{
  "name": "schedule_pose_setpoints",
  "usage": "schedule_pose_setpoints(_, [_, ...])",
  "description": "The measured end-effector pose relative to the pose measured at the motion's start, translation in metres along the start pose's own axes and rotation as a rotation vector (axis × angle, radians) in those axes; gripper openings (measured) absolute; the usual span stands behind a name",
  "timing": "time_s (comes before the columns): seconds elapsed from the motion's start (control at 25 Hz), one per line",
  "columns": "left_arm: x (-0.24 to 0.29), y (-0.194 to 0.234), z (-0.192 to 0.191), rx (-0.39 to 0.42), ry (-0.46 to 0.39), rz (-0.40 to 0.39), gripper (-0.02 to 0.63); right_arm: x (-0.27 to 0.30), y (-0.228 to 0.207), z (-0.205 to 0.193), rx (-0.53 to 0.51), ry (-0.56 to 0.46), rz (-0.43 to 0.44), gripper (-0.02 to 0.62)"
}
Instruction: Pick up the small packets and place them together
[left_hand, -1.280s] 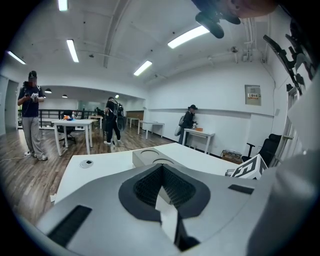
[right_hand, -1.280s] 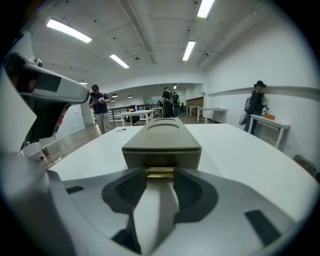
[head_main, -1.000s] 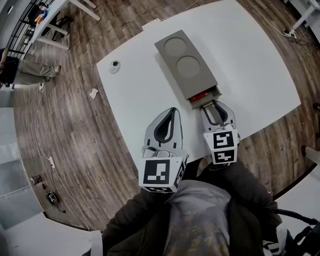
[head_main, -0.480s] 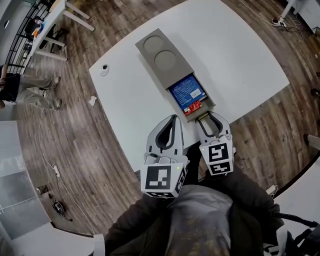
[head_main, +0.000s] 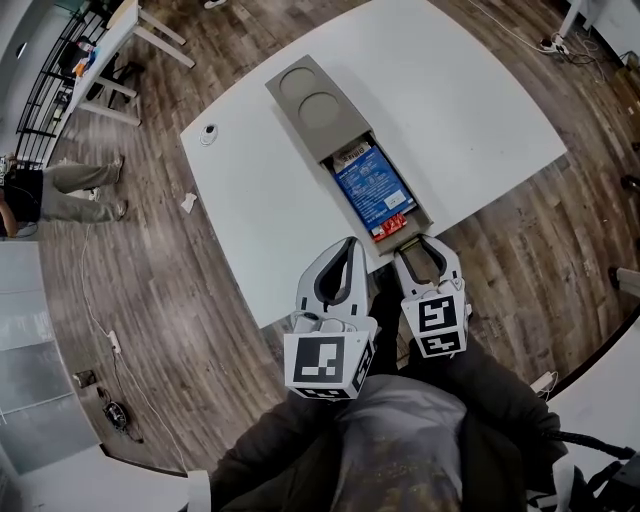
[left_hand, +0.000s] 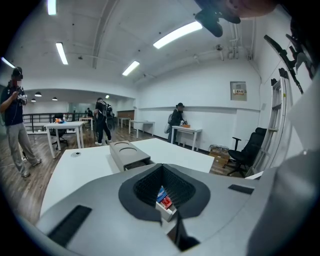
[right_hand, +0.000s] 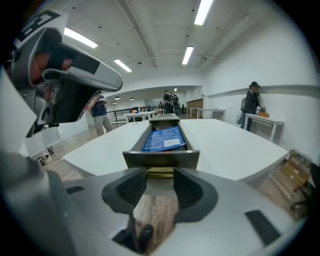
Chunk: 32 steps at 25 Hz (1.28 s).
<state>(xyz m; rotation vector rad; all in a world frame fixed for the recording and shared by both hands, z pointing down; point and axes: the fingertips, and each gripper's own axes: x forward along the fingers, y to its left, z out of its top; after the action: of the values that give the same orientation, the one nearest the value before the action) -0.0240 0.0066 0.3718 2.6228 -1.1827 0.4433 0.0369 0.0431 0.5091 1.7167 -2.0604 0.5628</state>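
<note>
A white table (head_main: 480, 110) with rounded corners stood on a floor (head_main: 150, 300) of brown wood planks. On the table lay a long grey box (head_main: 315, 100) with two round hollows in its top. Its drawer (right_hand: 160, 159) stood open, and the drawer front reached the table's near edge. A blue packet (head_main: 370, 188) lay flat inside the drawer. A small red packet (head_main: 392, 224) lay just beyond it, against the drawer front.

The right gripper (head_main: 415, 243) was clamped on the drawer's brass handle (right_hand: 160, 173), one jaw on each side of it. The left gripper (head_main: 346, 245) hung just beside it over the table edge. Its jaws were closed together, tip to tip, with nothing between them.

A small round thing (head_main: 208, 134) sat near the table's far left corner, well apart from the box. A scrap of paper (head_main: 187, 201) lay on the floor beside the table, and a thin cable (head_main: 85, 300) trailed across the planks.

The room was a large open hall with white walls. Long strip lights (left_hand: 179, 34) ran across the ceiling. More white desks stood about, several people stood among them, and a black office chair (left_hand: 248, 147) stood near the wall. A person (head_main: 60, 190) stood at the left edge of the head view.
</note>
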Motion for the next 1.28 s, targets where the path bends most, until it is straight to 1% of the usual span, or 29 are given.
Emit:
schedule_pose_setpoints(0.24, [-0.007,-0.004,-0.001,0.001,-0.005,0.003,0.003,-0.003,0.000,-0.001,0.017,-0.040,0.016,0.169])
schedule_pose_setpoints(0.36, [-0.003,-0.003,-0.001,-0.004,-0.006,0.000,0.003,-0.004,0.001,-0.001,0.056,-0.036,0.068,0.169])
schedule_pose_setpoints(0.48, [0.004,-0.008,0.003,-0.004,-0.014,-0.027,0.003,-0.014,-0.004,0.002,0.098,-0.028,0.111,0.173])
schedule_pose_setpoints(0.56, [0.011,-0.012,0.009,-0.005,-0.023,-0.048,0.003,-0.025,-0.011,0.010,0.097,-0.043,0.105,0.173])
schedule_pose_setpoints(0.64, [0.016,-0.015,0.019,-0.008,-0.040,-0.066,0.003,-0.033,-0.021,0.024,0.082,-0.068,0.080,0.173])
schedule_pose_setpoints(0.8, [0.024,-0.015,0.044,-0.012,-0.087,-0.091,0.003,-0.040,-0.037,0.066,0.004,-0.127,0.041,0.173])
schedule_pose_setpoints(0.92, [0.031,-0.010,0.062,-0.015,-0.124,-0.092,0.003,-0.033,-0.040,0.095,-0.083,-0.145,0.053,0.173])
schedule_pose_setpoints(1.0, [0.036,-0.001,0.073,-0.020,-0.147,-0.086,0.003,-0.021,-0.037,0.108,-0.140,-0.133,0.083,0.173])
schedule_pose_setpoints(1.12, [0.043,0.018,0.083,-0.031,-0.170,-0.067,0.003,0.003,-0.023,0.119,-0.230,-0.081,0.146,0.186])
schedule_pose_setpoints(1.28, [0.052,0.045,0.091,-0.045,-0.177,-0.039,0.003,0.034,-0.005,0.124,-0.321,-0.007,0.252,0.241])
